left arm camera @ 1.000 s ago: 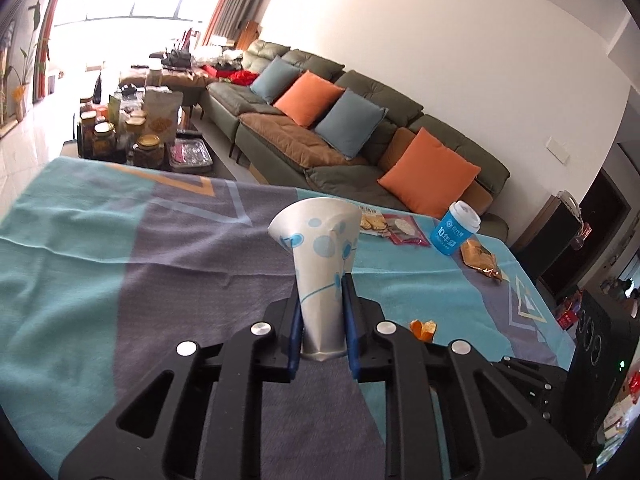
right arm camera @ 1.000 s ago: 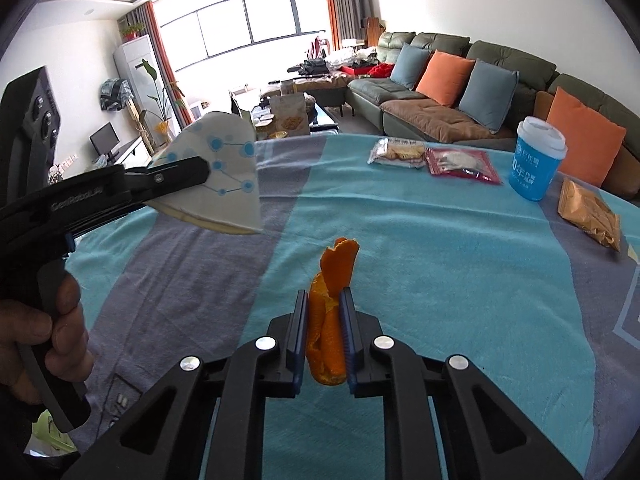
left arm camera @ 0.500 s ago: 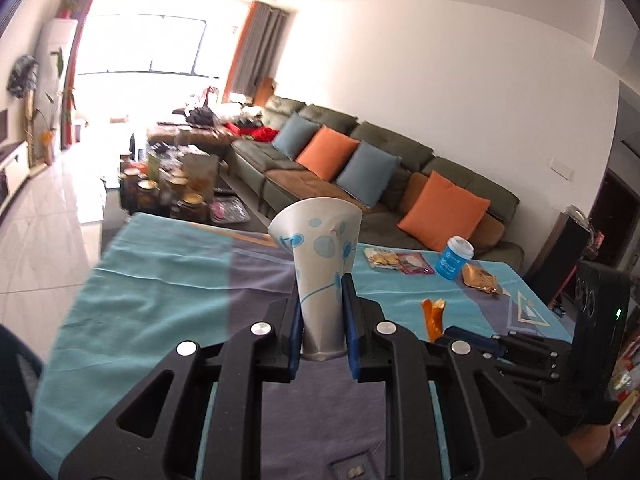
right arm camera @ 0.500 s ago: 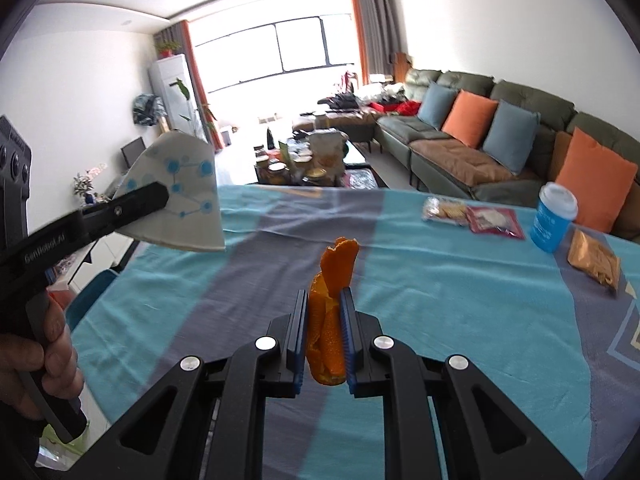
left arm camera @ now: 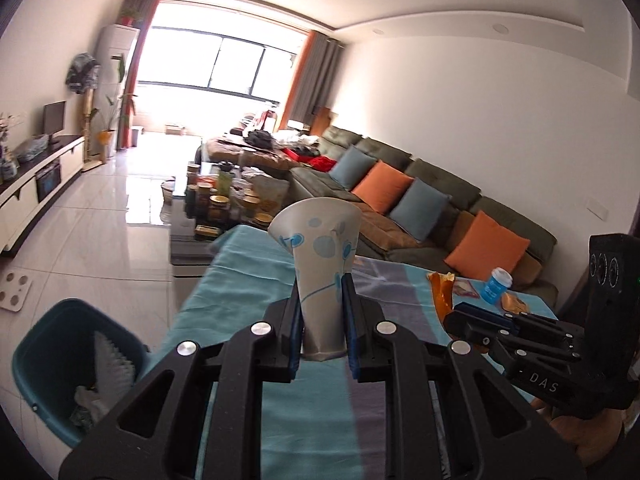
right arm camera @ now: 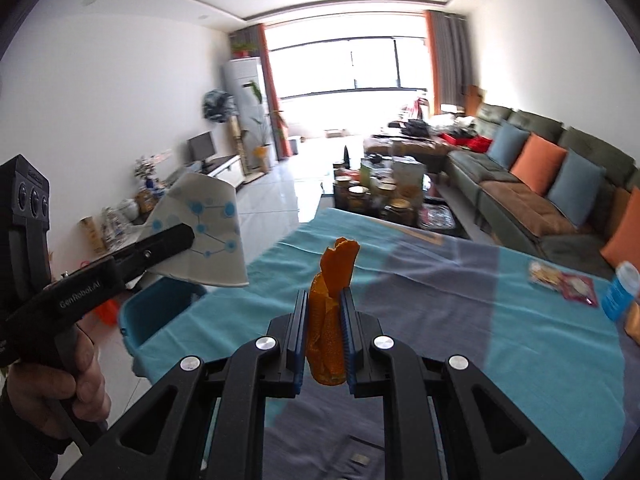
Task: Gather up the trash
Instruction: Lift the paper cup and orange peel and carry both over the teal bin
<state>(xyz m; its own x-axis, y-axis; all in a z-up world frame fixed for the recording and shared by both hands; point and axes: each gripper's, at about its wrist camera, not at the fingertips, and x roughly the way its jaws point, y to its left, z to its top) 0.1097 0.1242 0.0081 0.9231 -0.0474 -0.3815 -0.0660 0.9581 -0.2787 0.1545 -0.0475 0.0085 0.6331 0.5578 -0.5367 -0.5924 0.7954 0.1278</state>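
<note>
My left gripper (left arm camera: 320,312) is shut on a squashed white paper cup (left arm camera: 320,256) with blue dots, held above the near left end of the table. The same paper cup (right arm camera: 204,232) shows at the left of the right wrist view, clamped in the left gripper (right arm camera: 176,240). My right gripper (right arm camera: 325,328) is shut on a piece of orange peel (right arm camera: 330,304), raised over the table. That orange peel (left arm camera: 440,292) and the right gripper (left arm camera: 456,320) appear at the right of the left wrist view. A teal trash bin (left arm camera: 60,364) stands on the floor at the table's left end.
The table wears a teal and grey cloth (right arm camera: 460,304). At its far right lie a blue cup with a white lid (right arm camera: 622,292), snack packets (right arm camera: 560,280) and an orange packet. A low table crowded with jars (left arm camera: 224,200) and a green sofa (left arm camera: 420,208) stand beyond. A hand (right arm camera: 52,392) holds the left gripper.
Both grippers have risen and swung left toward the table's end, each still holding its item. The teal bin on the floor has come into view at the lower left.
</note>
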